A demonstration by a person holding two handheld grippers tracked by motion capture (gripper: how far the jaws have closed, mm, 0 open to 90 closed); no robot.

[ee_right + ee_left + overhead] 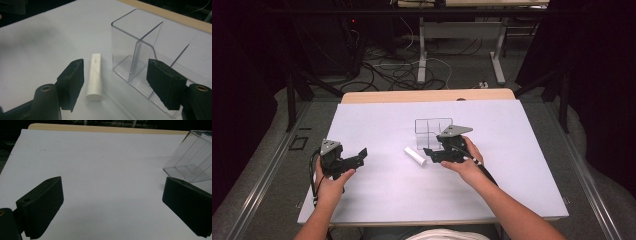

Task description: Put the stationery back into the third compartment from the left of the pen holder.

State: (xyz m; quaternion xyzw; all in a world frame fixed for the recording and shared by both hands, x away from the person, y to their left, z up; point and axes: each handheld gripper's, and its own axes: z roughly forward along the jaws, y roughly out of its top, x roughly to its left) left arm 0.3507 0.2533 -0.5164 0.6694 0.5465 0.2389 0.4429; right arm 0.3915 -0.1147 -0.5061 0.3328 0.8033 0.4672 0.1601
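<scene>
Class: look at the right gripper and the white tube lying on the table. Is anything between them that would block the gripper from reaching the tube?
Nothing visible blocks it. The right gripper is open, and the tube lies on bare table just ahead of its jaws. The clear organizer stands beside the tube, not between them.

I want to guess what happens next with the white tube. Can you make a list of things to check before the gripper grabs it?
1. Right gripper open: ok, jaws stand apart with nothing pressed between them.
2. Tube free to grab: ok, it lies flat on the table, touched by nothing.
3. Tube between the jaws: not ok, it lies ahead, near the left jaw.
4. Room beside the tube: cannot tell, the clear box stands close on one side and a jaw might bump it.
5. Box ready: ok, it is upright, and the compartments I can see are empty.
6. Left gripper out of the way: ok, open and well off to the side.
</scene>
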